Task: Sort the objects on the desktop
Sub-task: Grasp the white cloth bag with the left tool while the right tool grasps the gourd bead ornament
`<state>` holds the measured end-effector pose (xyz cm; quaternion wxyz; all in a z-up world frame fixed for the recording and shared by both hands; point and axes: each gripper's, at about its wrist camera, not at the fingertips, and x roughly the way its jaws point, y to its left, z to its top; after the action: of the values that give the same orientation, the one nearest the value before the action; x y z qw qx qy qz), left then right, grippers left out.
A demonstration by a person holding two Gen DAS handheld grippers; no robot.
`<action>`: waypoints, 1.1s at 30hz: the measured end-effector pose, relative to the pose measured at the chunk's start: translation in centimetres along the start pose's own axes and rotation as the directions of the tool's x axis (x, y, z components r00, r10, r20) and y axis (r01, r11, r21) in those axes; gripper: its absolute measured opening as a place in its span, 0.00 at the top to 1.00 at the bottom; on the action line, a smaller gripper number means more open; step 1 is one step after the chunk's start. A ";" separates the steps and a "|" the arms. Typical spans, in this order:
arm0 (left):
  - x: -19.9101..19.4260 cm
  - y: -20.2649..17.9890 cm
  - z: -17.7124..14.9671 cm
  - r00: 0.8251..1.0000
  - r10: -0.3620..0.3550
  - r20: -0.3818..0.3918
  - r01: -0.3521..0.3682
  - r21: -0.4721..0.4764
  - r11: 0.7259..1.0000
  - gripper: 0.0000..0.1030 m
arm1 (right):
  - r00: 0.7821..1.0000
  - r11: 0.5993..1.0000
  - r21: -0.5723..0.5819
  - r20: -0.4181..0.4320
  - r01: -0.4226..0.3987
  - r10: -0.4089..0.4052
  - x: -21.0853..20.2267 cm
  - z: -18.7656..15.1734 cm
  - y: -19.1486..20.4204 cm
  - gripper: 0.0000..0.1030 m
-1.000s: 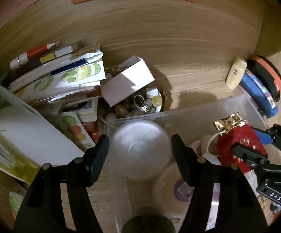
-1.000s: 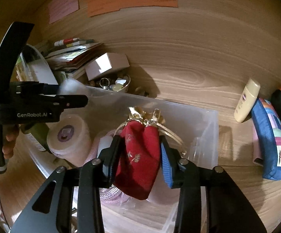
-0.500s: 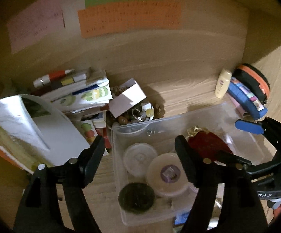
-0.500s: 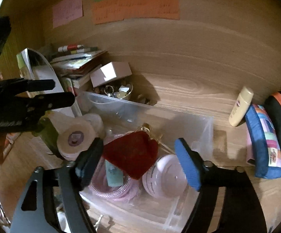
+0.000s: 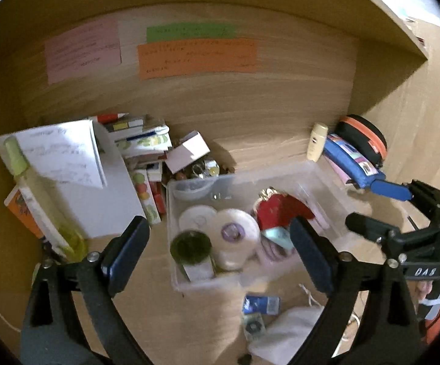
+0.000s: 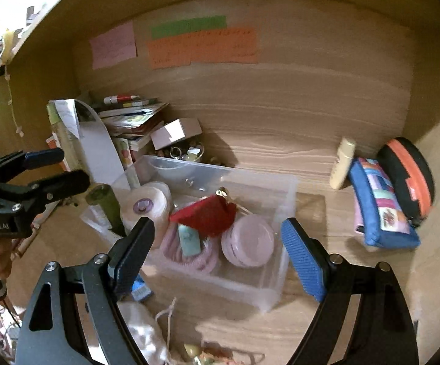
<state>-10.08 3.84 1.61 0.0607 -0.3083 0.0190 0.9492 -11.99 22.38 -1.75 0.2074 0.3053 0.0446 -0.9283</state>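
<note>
Filling the frame is a light wood-grain desk set in an alcove, its wooden back panel carrying a pink paper note, a green strip and an orange sheet with handwriting too blurred to read. A clear plastic storage box sits on the desktop, holding a red fabric pouch with gold trim, a round pink tin, a white roll of tape, a coiled pink cord and a dark green round lid. Behind the box, a stack of booklets and a small white cardboard box crowd the left corner; on the right lie a cream bottle, a blue patchwork pencil case and a black case with an orange zip. The left gripper hangs above the box with its jaws opening and nothing between them. The right gripper stands wide, also empty, over the pouch and tin.
</note>
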 end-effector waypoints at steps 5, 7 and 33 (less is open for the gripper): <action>-1.3 -0.4 -2.5 1.000 -0.005 -0.008 0.005 0.003 1.000 0.07 | 0.999 0.998 -0.034 0.014 0.048 -0.047 -2.0 -2.2 0.1 0.19; -1.5 -0.4 -3.7 1.000 0.001 -0.021 -0.001 0.002 1.000 0.07 | 0.998 0.997 -0.048 0.012 0.061 -0.060 -2.5 -3.3 0.1 0.19; -1.2 -1.5 -13.9 0.976 -0.110 -0.190 0.110 -0.014 0.994 0.16 | 0.982 0.983 -0.152 -0.168 -0.107 0.081 -0.7 -11.4 0.1 0.53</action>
<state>-0.79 4.22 -8.89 0.1106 -0.3984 0.0062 0.9105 -5.20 24.91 -10.52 0.2708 0.3636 0.1215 -0.8830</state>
